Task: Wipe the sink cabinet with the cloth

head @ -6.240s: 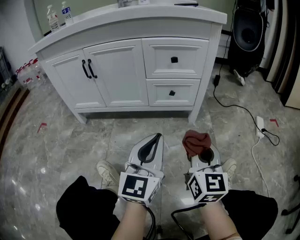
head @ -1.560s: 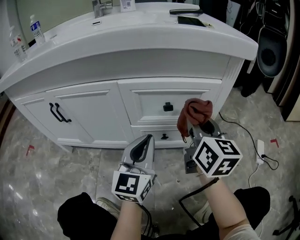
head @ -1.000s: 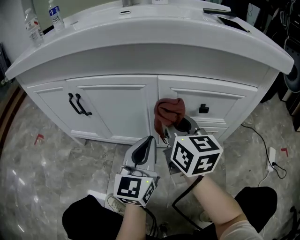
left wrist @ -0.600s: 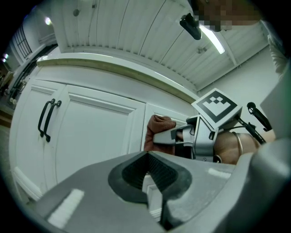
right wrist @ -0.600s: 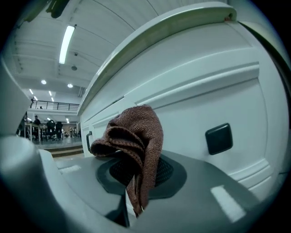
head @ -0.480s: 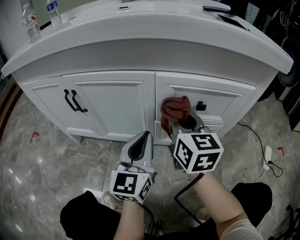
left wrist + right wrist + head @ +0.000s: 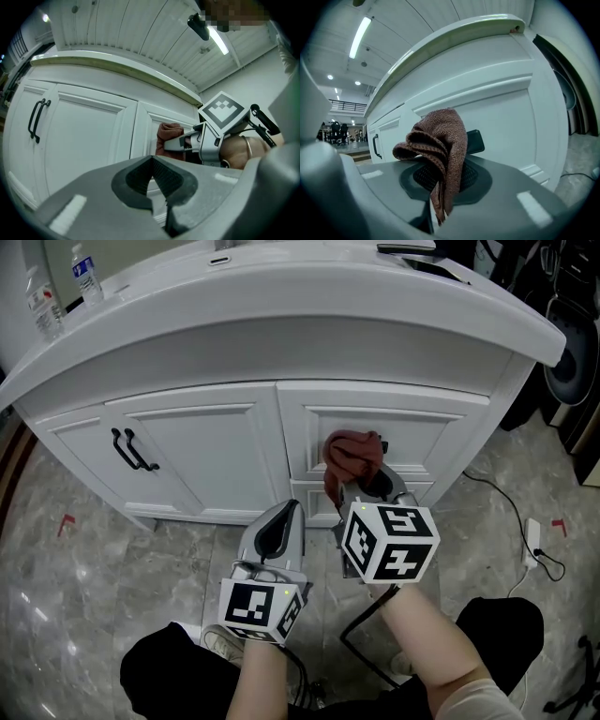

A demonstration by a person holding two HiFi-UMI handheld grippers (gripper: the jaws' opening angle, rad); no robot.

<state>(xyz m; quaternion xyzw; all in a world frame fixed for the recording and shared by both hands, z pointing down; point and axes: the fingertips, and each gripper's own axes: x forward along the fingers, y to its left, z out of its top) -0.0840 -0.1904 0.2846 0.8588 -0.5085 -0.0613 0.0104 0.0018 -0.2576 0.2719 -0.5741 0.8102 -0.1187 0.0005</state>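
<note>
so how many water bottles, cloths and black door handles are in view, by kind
water bottles: 2
cloth: 1
black door handles: 2
total: 5

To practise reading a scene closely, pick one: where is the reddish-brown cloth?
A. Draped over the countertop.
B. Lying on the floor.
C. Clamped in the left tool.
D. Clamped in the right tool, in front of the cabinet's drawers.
D: the cloth sticks out of the shut right tool in front of a white drawer; the left tool is shut and empty.
</note>
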